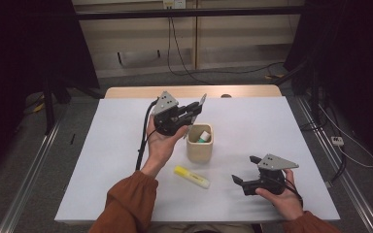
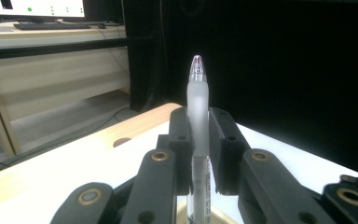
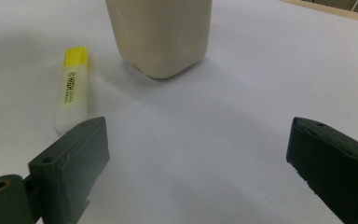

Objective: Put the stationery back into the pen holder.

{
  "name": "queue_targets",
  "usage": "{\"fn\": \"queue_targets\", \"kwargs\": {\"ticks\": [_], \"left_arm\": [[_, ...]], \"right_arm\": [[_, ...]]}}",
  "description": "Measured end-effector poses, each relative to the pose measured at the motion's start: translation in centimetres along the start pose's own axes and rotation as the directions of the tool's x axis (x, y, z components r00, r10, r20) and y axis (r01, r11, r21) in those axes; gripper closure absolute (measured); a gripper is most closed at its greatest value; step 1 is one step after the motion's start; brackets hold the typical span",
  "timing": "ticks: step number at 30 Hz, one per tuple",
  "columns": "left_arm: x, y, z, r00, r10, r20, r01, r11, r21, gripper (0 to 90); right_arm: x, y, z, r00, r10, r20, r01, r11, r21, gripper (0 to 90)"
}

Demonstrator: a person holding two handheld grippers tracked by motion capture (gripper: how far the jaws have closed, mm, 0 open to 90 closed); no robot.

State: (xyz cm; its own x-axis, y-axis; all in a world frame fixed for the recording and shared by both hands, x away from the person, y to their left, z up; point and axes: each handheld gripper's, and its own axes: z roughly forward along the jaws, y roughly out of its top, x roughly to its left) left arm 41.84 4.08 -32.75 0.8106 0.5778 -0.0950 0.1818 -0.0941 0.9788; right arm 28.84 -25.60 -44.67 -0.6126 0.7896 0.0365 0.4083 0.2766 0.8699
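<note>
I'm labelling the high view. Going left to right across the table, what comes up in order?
Left claw gripping a pen → beige cup → right claw, open. The yellow highlighter lies nearer, below the cup, overlapping both in the order.

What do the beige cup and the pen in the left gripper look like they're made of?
Beige cup: probably matte plastic or ceramic; smooth, rounded corners, no shine. Pen: likely frosted translucent plastic with a clear tip, clamped in the left gripper.
</note>
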Motion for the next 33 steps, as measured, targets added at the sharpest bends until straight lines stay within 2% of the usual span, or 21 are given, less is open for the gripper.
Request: {"fn": "queue_targets", "kwargs": {"ticks": [6,8,10,18,20,24,33], "left_arm": [[0.1,0.2,0.8,0.9998,-0.018,0.002,0.018,0.9996,-0.021,80.5],[0.1,0.3,1.1,0.9999,-0.011,-0.006,0.011,0.9997,-0.02,80.5],[0.2,0.2,1.6,0.9993,-0.024,-0.03,0.024,0.9993,-0.028,80.5],[0.8,-0.8,3.2,0.9991,-0.035,-0.023,0.035,0.9994,0.005,80.5],[0.9,-0.9,3.3,0.9985,-0.048,-0.028,0.048,0.9988,0.009,80.5],[1.1,-1.3,3.5,0.9986,-0.038,-0.036,0.039,0.999,0.02,80.5],[1.0,-2.2,3.9,0.9992,-0.036,-0.019,0.037,0.9986,0.038,80.5]], "right_arm": [[0.0,0.0,0.0,1.0,0.0,-0.002,0.0,1.0,-0.001,5.9],[0.0,0.0,0.0,1.0,0.0,-0.001,0.0,1.0,-0.001,5.9],[0.0,0.0,0.0,1.0,-0.001,-0.002,0.001,1.0,-0.001,5.9],[-0.1,-0.1,-0.1,1.0,0.002,-0.003,-0.002,1.0,-0.001,5.9],[0.0,-0.1,-0.1,1.0,0.002,-0.004,-0.002,1.0,-0.003,5.9],[0.0,-0.1,-0.1,1.0,0.003,-0.003,-0.003,1.0,-0.001,5.9],[0.0,-0.1,-0.1,1.0,0.002,-0.002,-0.002,1.0,0.0,5.9]]}}
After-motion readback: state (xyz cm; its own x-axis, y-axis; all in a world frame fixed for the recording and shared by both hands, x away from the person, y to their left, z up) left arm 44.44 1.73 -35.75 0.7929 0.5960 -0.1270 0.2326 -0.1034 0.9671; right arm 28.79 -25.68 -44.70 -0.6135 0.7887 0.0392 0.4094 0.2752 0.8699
